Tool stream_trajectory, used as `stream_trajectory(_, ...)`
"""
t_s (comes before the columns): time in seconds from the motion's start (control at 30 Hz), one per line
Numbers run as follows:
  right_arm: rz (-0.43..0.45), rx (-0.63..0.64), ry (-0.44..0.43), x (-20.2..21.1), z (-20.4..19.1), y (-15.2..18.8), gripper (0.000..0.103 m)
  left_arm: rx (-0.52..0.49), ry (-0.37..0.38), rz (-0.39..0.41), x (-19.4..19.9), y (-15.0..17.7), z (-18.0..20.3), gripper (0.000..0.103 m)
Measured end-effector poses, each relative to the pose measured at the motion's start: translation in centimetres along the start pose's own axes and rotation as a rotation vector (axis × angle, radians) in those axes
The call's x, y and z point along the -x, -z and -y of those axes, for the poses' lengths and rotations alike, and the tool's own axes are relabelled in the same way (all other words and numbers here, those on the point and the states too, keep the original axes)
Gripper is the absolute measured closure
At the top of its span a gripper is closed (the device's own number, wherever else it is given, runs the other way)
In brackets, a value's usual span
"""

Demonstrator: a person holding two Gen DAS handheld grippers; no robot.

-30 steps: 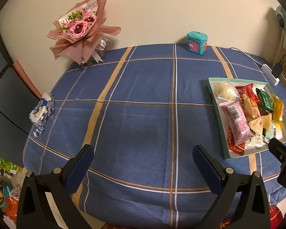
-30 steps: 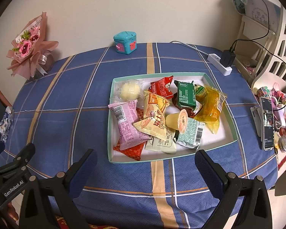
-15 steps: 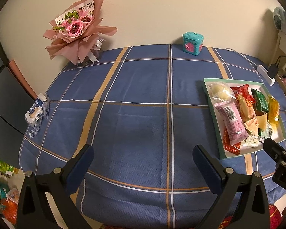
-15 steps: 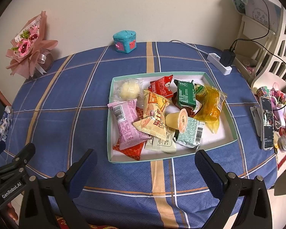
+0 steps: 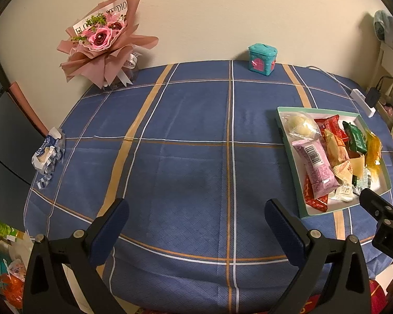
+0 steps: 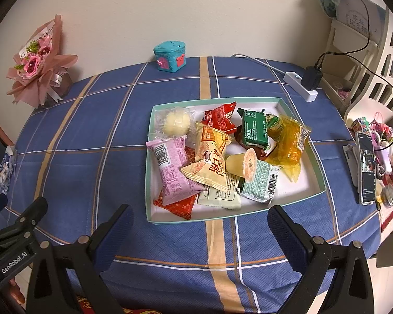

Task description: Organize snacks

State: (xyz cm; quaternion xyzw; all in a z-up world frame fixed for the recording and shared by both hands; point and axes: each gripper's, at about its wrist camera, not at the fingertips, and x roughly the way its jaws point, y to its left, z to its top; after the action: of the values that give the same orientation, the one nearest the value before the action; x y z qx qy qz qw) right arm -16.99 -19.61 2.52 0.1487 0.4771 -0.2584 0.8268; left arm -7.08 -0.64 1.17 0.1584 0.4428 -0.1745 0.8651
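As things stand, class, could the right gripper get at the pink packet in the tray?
Probably yes. The right gripper is open, just short of the tray, and the pink packet lies on top near the front-left, with nothing between.

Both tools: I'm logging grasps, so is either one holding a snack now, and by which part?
Nothing is held. The left tool and right tool are both open and empty, above the tablecloth; the snacks lie in the tray.

— What sort of place is this?
— A home, a lived-in room. A desk under a blue plaid cloth stands against a plain wall, with a wrapped rose bouquet and a teal toy house.
— Anything else?
— A power strip, a phone, trinkets and a white shelf.
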Motion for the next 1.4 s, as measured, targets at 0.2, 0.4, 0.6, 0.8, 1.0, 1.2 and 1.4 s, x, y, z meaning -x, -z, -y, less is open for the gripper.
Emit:
stream_trajectory(0.2, 0.002, -0.002, 0.000, 0.00, 0.07, 0.00, 0.000, 0.000, 0.002, 0.001, 0.08, 0.05, 0.03, 0.000)
stream_trajectory(0.4, 0.002, -0.002, 0.000, 0.03, 0.15, 0.04, 0.000, -0.001, 0.013, 0.001, 0.09, 0.07, 0.17, 0.000)
stream_trajectory(0.6, 0.002, -0.002, 0.001, 0.02, 0.10, 0.03, 0.000, -0.005, 0.024, 0.004, 0.17, 0.09, 0.15, 0.000)
stream_trajectory(0.8, 0.002, -0.003, 0.000, 0.01, 0.14, 0.04, 0.000, -0.006, 0.036, 0.006, 0.23, 0.06, 0.15, 0.000)
stream_trajectory(1.0, 0.002, -0.002, 0.001, 0.01, 0.10, 0.04, 0.000, -0.008, 0.041, 0.010, 0.29, 0.07, 0.07, 0.000)
stream_trajectory(1.2, 0.002, -0.003, 0.001, 0.01, 0.07, 0.05, 0.000, -0.012, 0.049, 0.015, 0.48, 0.01, 0.20, 0.000)
stream_trajectory(1.4, 0.001, -0.002, 0.001, -0.01, 0.10, 0.06, 0.000, -0.012, 0.051, 0.016, 0.54, 0.02, 0.21, 0.000)
